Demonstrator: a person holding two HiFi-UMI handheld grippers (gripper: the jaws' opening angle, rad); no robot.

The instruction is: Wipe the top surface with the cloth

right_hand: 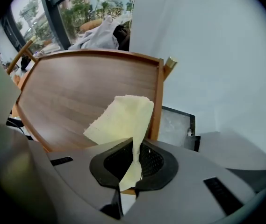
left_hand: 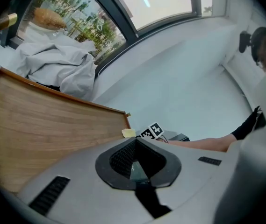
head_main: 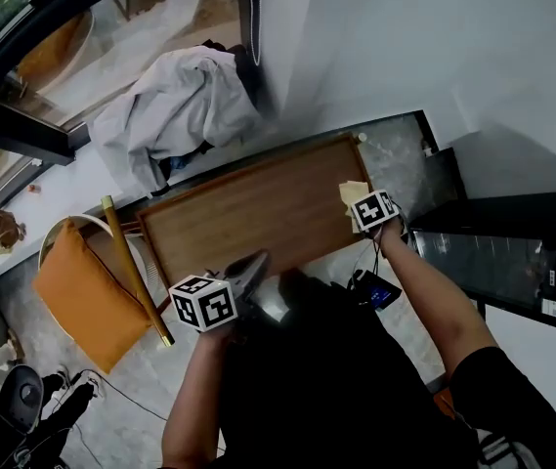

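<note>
At the right of the head view, the right tool [head_main: 361, 203] is clenched on the yellow cloth [head_main: 352, 193], over the wooden desk's [head_main: 258, 213] right end. The left tool [head_main: 246, 270], lower centre, is clenched empty at the desk's near edge.

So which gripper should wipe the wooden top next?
Right. The right gripper is shut on the yellow cloth, at the wooden top's right end; the left gripper is shut, holding nothing.
</note>
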